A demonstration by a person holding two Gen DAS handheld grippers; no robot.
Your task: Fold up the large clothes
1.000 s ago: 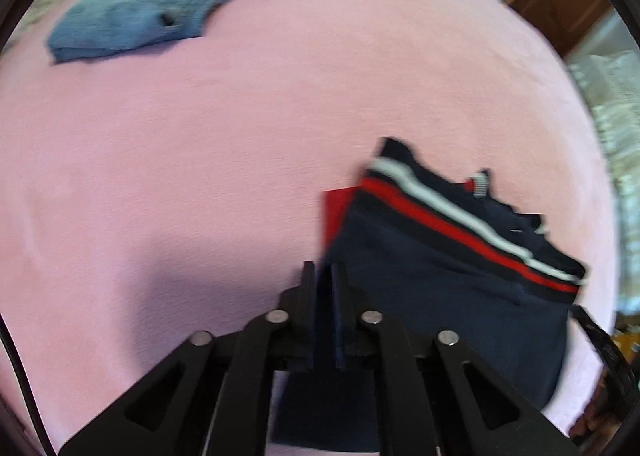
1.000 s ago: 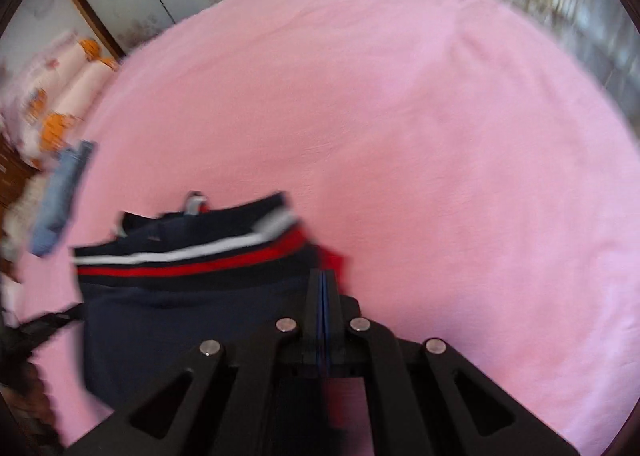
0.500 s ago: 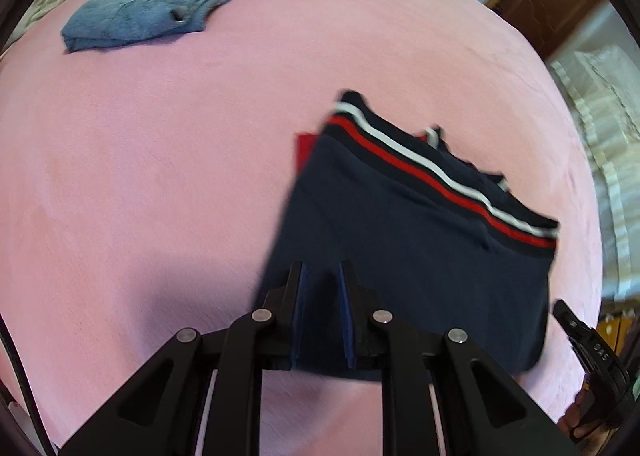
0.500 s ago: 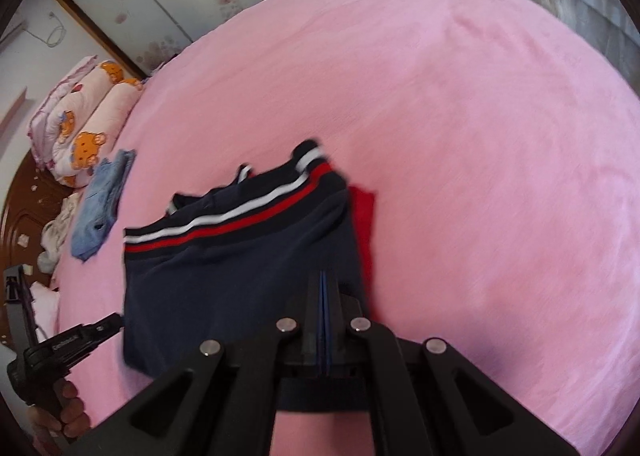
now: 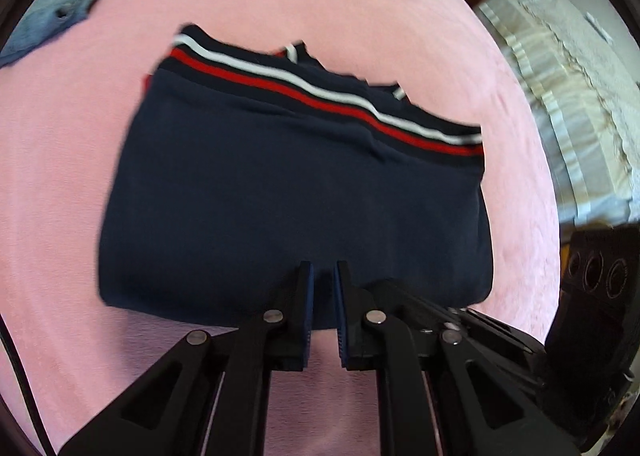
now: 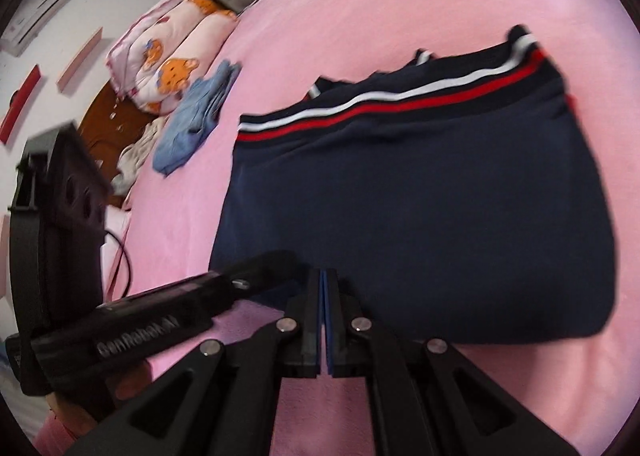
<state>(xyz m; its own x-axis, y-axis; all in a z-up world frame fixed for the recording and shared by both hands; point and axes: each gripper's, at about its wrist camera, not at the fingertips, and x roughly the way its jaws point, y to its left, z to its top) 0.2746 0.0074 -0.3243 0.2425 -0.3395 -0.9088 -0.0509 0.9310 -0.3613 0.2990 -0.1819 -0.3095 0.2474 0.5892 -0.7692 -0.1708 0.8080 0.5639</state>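
A navy garment with a red and a white stripe lies folded flat on the pink bed. It also shows in the right wrist view. My left gripper is open by a narrow gap, empty, at the garment's near edge. My right gripper is shut at the same near edge; no cloth shows between its pads. The left gripper's body shows beside it in the right wrist view, and the right gripper's body in the left wrist view.
A folded light-blue garment lies at the far side of the bed; it also shows in the right wrist view. Rolled patterned bedding sits beyond it. A cream bedspread lies past the bed's right edge.
Both grippers carried the navy garment's edge over and laid it flat. The left gripper has opened and let go. Both have drawn back to the near edge, close together.
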